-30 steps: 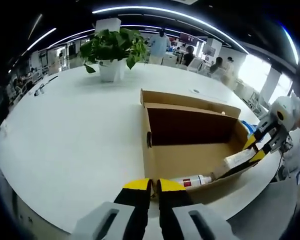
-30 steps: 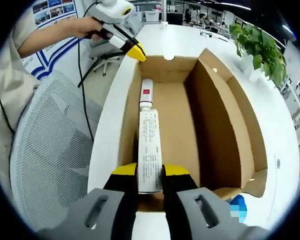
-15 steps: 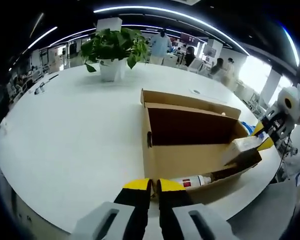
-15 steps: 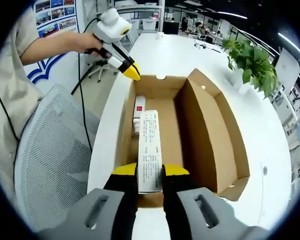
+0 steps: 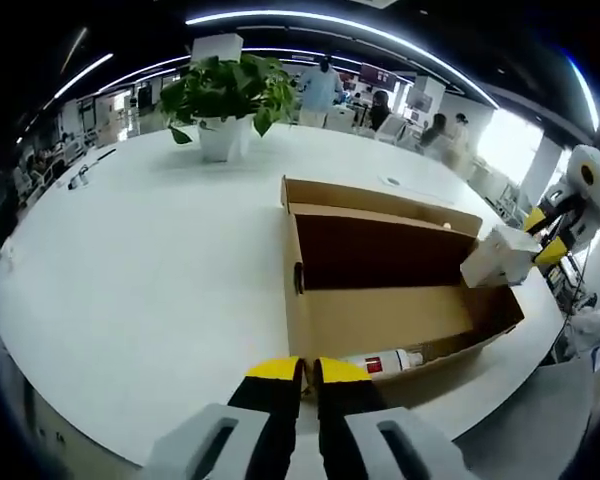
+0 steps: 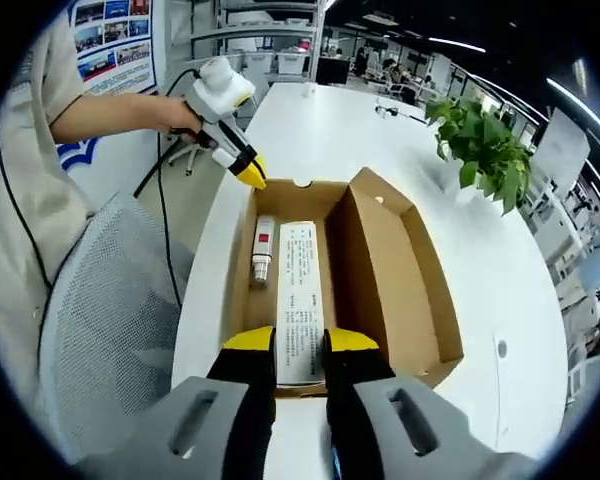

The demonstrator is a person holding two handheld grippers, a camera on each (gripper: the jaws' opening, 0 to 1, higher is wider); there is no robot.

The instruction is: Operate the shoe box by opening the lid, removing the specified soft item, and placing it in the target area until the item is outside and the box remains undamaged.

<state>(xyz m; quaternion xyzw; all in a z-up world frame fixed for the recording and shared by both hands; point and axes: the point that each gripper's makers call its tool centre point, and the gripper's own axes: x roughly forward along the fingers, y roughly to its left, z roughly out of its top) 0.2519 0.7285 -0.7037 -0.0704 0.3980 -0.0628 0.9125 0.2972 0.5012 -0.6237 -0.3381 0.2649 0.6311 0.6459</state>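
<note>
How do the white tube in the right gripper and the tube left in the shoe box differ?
The white tube is clamped in the right gripper, lifted above the box; the red-labelled tube lies on the shoe box floor. The held one looks larger and carries dense print; the other a red patch. Both are white, elongated.

Bright, even light falls from curved ceiling strip lights [image 5: 360, 28], leaving the white table [image 5: 140, 260] nearly shadowless. The open shoe box [image 5: 380, 290] has a dim interior. Fisheye distortion bends and softens both views' edges.

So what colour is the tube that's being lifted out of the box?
White with small dark print, clearest in the right gripper view: the tube.
</note>
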